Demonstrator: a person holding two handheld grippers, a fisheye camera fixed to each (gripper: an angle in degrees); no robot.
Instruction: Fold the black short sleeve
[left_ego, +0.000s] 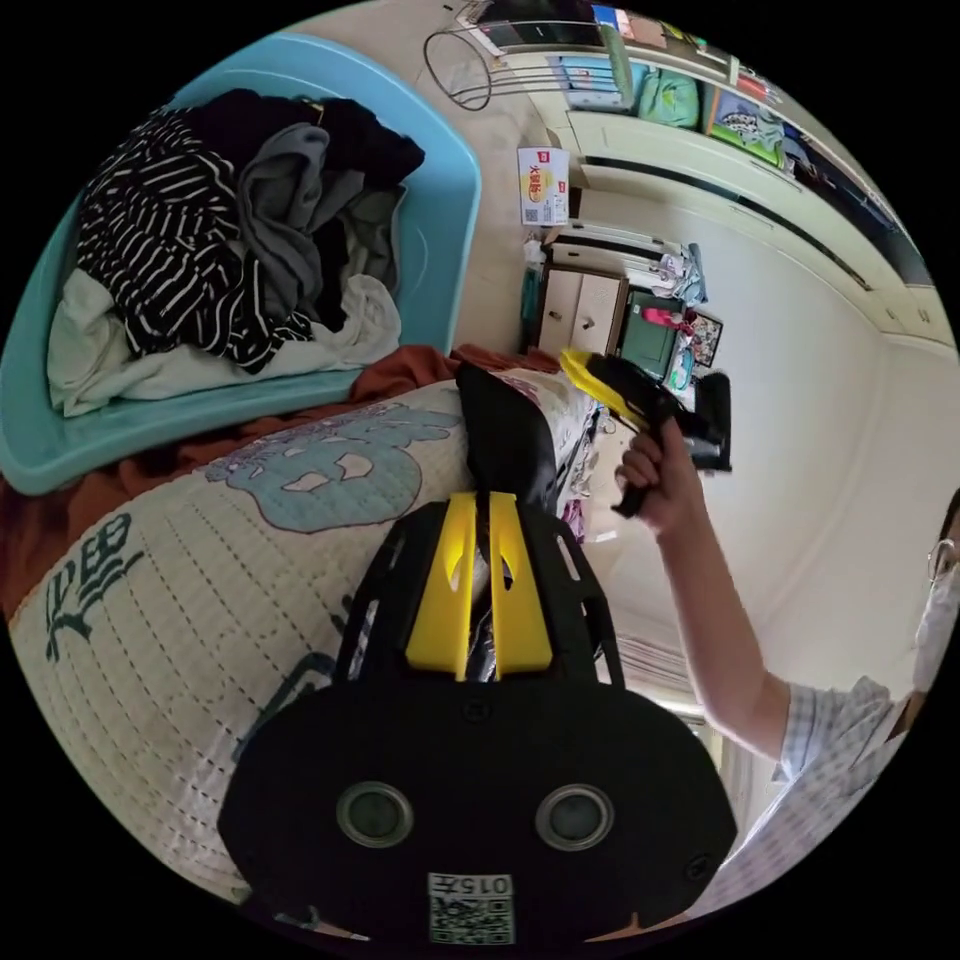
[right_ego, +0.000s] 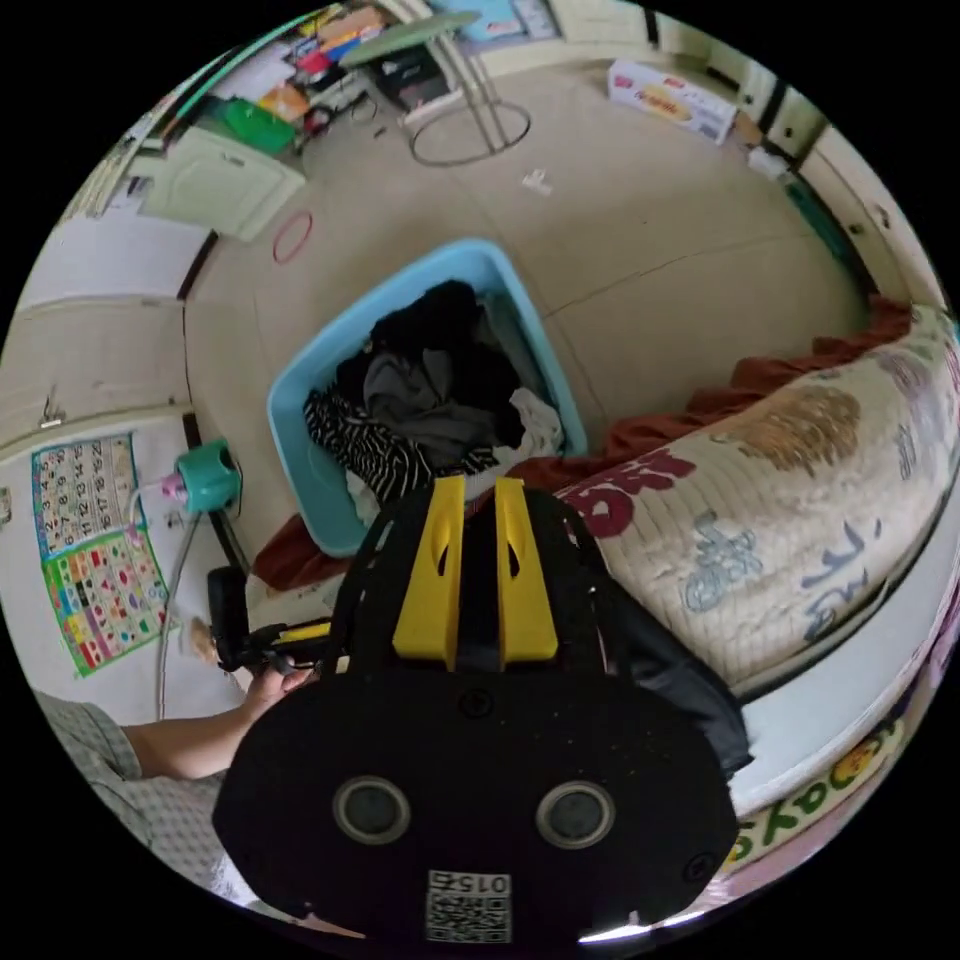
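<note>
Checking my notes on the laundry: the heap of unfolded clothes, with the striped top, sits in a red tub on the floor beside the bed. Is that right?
Not quite: the tub is light blue, not red, as the right gripper view shows. The rest holds: the heap of clothes with the striped top sits in it on the floor beside the bed.

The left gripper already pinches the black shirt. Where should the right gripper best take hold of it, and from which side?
The black shirt hangs from the closed left gripper over the quilt. Probably grip the free upper edge beside that hold, approaching from the open side where the right gripper is, away from the quilt. The cloth stands up there, so the jaws can straddle it.
</note>
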